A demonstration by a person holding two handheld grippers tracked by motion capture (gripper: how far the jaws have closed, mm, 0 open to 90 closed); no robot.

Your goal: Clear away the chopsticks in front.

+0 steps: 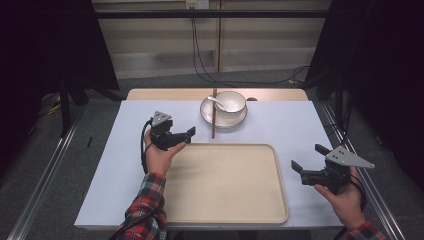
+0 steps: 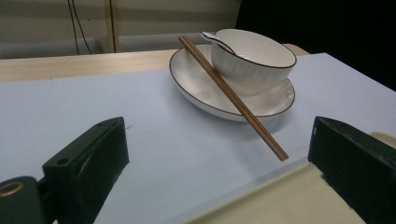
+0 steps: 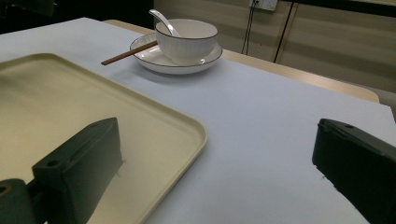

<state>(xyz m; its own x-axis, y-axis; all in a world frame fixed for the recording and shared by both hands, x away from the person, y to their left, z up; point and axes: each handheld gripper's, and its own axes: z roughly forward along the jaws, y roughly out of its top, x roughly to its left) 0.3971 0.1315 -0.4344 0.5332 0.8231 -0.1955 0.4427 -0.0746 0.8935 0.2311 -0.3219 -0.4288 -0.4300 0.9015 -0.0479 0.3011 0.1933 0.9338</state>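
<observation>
While the left hand-held gripper [image 1: 186, 136] hovers over the counter [image 1: 295, 120] just off the far left corner of the tray [image 1: 227, 182], its jaws are spread wide with nothing between them. In the left gripper view the chopsticks [image 2: 232, 95] lie straight ahead of those jaws, near but not touching them. They rest slanted across the rim of the plate [image 2: 196, 88], with the near tip sticking out past the rim above the counter, close to the tray's edge. On the plate stands a bowl [image 2: 254, 58] with a spoon [image 2: 215, 39] leaning in it. In the high view the chopsticks [image 1: 213, 114] run along the left side of the plate [image 1: 206, 114], just beyond and to the right of the left hand-held gripper.

The right hand-held gripper [image 1: 307, 157] is held off the right edge of the tray, low over the counter, with its 2 jaws also spread and holding nothing. In the right gripper view the bowl [image 3: 187, 39] and plate [image 3: 177, 65] sit well apart from it, across the tray's far corner, with the chopsticks [image 3: 129, 52] pointing out to the left.
</observation>
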